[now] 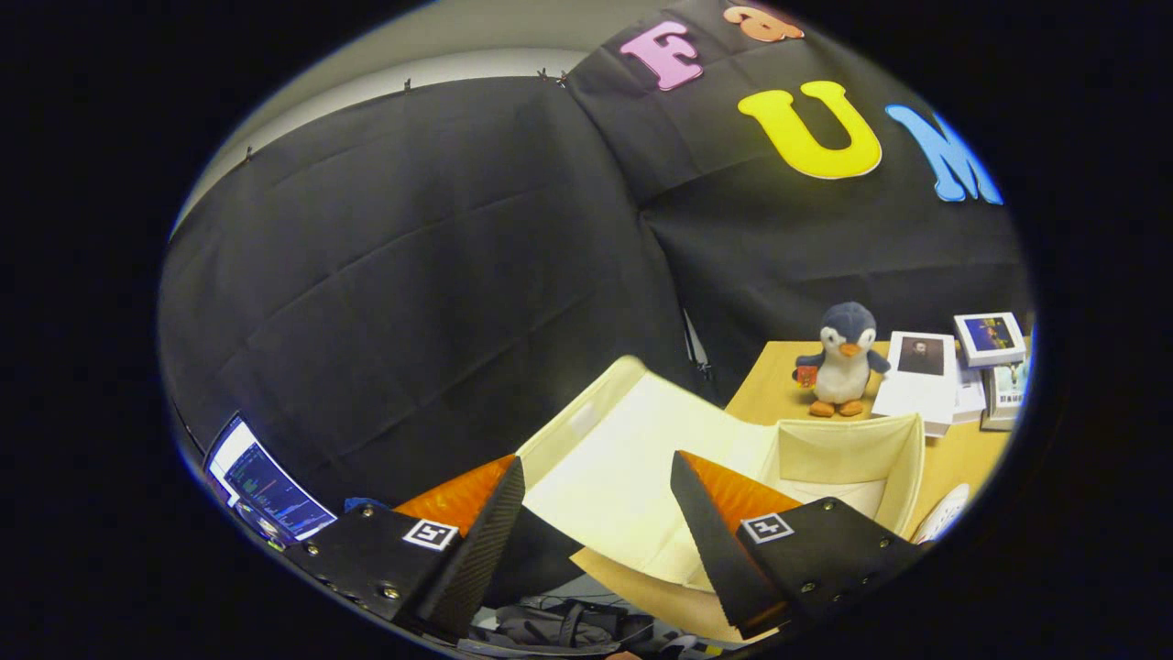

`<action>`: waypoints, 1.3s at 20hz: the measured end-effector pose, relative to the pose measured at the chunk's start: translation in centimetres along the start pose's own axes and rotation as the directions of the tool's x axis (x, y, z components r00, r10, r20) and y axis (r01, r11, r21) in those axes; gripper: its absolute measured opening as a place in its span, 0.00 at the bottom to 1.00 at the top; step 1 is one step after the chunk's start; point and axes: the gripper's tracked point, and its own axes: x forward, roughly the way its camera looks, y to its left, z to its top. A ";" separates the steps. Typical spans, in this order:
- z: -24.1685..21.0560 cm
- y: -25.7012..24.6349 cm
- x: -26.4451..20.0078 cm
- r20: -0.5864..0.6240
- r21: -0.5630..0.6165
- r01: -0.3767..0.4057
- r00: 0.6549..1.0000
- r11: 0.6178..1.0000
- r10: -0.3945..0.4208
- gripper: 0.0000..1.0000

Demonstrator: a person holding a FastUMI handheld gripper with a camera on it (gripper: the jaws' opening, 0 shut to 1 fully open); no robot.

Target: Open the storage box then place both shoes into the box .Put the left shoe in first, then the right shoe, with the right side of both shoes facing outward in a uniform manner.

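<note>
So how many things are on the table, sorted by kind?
Storage box, open: 1
Toy penguin: 1
Stack of white booklets: 1
Small picture boxes: about 2, partly hidden
White thing beside the box: 1, unclear
Total: about 6
The gripper is open, holding nothing.

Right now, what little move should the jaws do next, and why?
Probably swing toward the white shoe peeking out beside the storage box. The box's lid already stands open and nothing lies inside, and the gripper has its jaws spread wide, holding nothing. I cannot tell if that is the left shoe.
</note>
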 end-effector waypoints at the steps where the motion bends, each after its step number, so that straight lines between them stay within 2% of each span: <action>1: 0.3 -0.9 -0.5 0.011 -0.008 0.025 1.000 1.000 -0.025 0.97; 7: 1.3 -7.8 -5.2 0.058 -0.038 0.181 0.982 0.983 -0.179 0.97; 13: 1.4 -15.1 -10.7 0.083 0.026 0.317 0.944 0.948 -0.318 0.97; 20: -1.3 -22.7 -16.0 0.058 0.040 0.449 0.891 0.893 -0.451 0.97; 26: -5.2 -29.2 -17.8 -0.027 0.050 0.544 0.839 0.838 -0.543 0.97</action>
